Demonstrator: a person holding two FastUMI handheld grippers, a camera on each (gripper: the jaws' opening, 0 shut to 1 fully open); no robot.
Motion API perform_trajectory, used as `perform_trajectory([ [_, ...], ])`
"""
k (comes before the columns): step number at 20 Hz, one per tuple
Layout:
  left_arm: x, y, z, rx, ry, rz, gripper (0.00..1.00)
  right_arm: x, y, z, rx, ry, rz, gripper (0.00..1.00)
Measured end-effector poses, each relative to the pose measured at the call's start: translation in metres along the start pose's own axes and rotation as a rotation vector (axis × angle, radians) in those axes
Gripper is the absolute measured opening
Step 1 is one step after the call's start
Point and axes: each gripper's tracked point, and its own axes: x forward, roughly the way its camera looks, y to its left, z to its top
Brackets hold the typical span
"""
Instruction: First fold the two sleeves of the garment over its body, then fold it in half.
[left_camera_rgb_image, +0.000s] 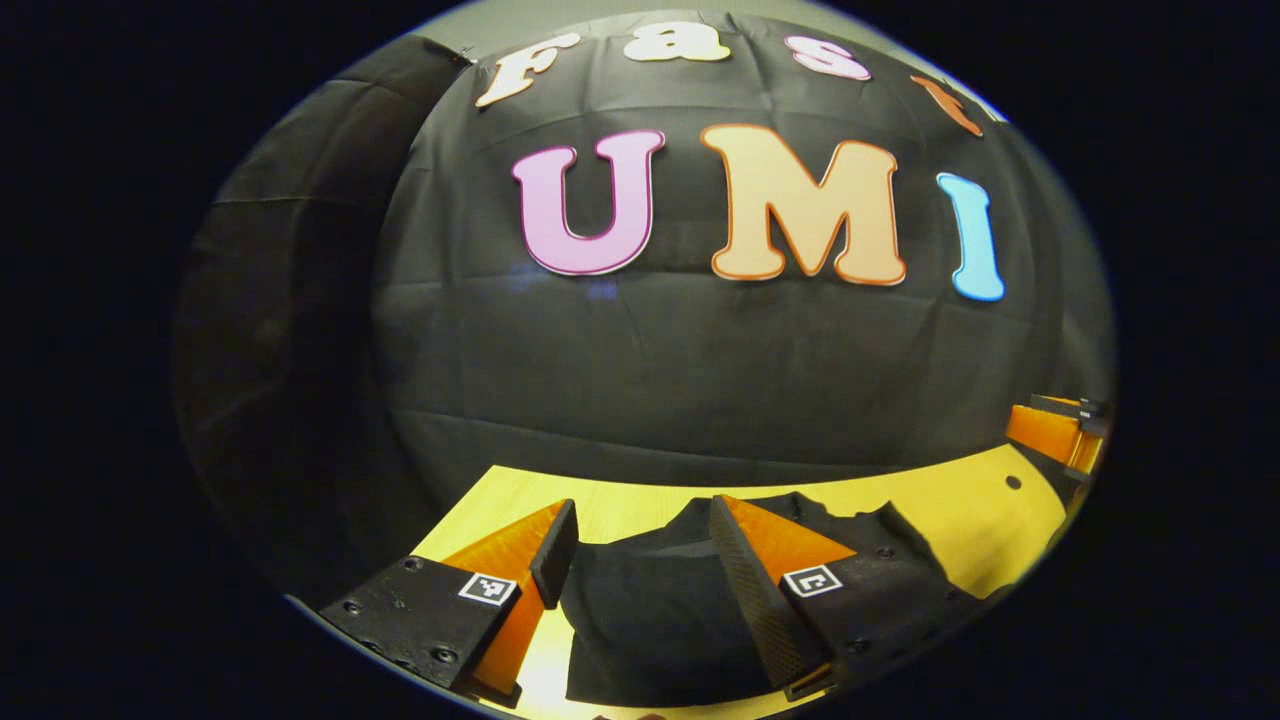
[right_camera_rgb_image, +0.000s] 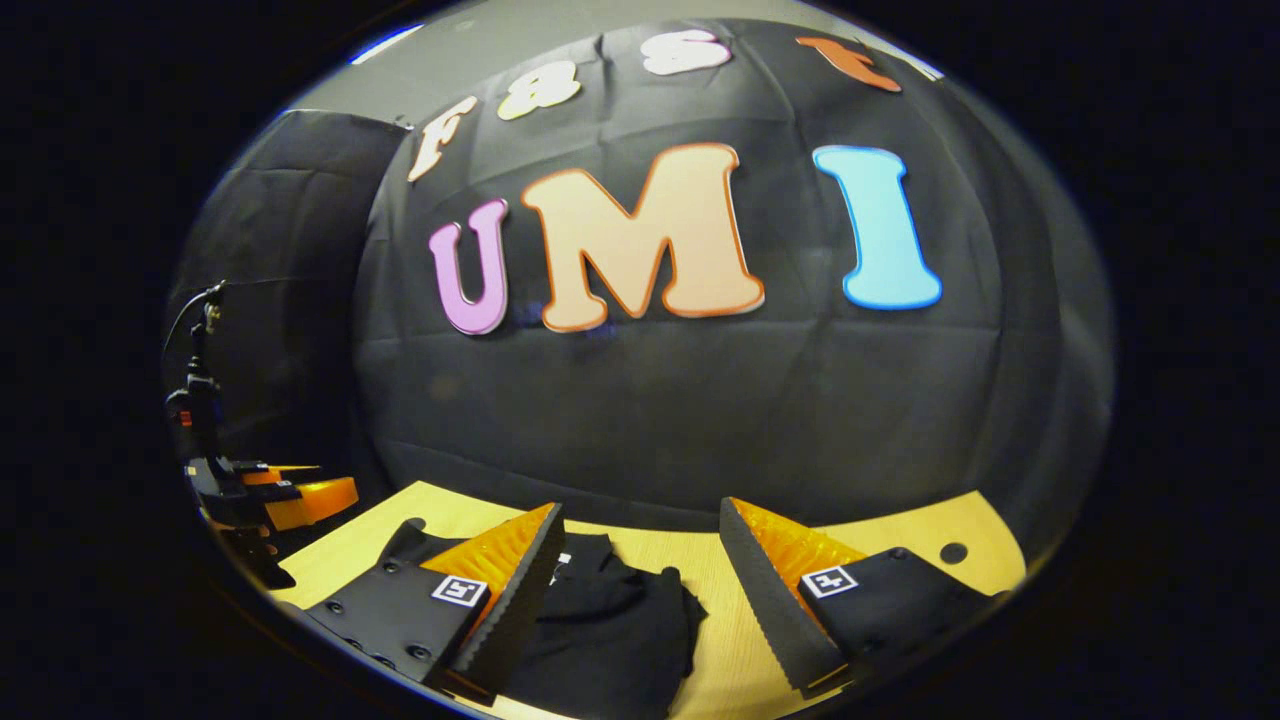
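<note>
Light wooden table (right_camera_rgb_image: 900, 545) before black cloth wall. Black garment (left_camera_rgb_image: 650, 610) lies bunched on it, below both grippers. Left gripper (left_camera_rgb_image: 640, 540) and right gripper (right_camera_rgb_image: 640, 545) gape wide, empty. Fabric looks soft, limp (likely slips); pinch sleeve edge.

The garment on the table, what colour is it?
Plain black. The garment shows best in the right gripper view, lying on the yellow wooden table.
</note>
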Motion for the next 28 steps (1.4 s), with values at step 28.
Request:
perform_trajectory([
  [28,-0.230,0.009,-0.035,0.007,-0.031,-0.089,0.80,-0.272,0.041,-0.060,0.138,-0.062,-0.068,0.97],
])
